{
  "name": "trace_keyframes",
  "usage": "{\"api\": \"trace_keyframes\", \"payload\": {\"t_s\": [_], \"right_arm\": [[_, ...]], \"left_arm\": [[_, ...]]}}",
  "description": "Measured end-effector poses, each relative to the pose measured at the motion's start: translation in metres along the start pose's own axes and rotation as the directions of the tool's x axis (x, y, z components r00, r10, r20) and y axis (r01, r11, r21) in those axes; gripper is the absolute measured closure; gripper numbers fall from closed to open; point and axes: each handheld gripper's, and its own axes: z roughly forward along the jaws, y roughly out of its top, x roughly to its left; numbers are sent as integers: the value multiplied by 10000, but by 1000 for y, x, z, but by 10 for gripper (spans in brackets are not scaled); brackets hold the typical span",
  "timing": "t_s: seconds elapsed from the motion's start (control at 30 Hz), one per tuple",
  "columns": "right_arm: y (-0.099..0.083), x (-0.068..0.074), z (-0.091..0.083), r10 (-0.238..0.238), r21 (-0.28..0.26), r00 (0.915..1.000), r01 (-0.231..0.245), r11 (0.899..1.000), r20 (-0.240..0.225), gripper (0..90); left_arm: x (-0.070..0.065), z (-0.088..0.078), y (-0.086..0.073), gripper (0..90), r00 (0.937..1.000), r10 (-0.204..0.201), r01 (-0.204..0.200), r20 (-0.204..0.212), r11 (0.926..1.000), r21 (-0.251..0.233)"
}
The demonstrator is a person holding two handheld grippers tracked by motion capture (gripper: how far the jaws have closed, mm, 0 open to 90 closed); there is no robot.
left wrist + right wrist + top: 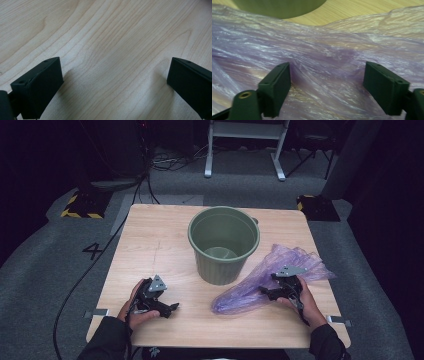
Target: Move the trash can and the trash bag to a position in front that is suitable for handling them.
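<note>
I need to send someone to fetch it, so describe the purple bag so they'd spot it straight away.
Find the wooden table with the green bucket standing on it. To the bucket's right lies the purple bag, flat under the right gripper. It is the one thin, crinkled, see-through thing there.

High view looks down over the table [165, 245]; both gripper views sit close above it, perhaps tilted downward.
</note>
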Motion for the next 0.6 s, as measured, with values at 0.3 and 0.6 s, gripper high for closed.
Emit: {"api": "trace_keyframes", "payload": {"t_s": [0.3, 0.6], "right_arm": [[3, -6, 1, 303, -281, 9993, -297, 9992, 227, 659], [6, -6, 4, 287, -326, 9991, -277, 9991, 320, 879]], "left_arm": [[-4, 9, 10, 0, 9996, 214, -214, 179, 9998, 0], [-10, 19, 21, 0, 9983, 421, -421, 402, 9991, -7]]}}
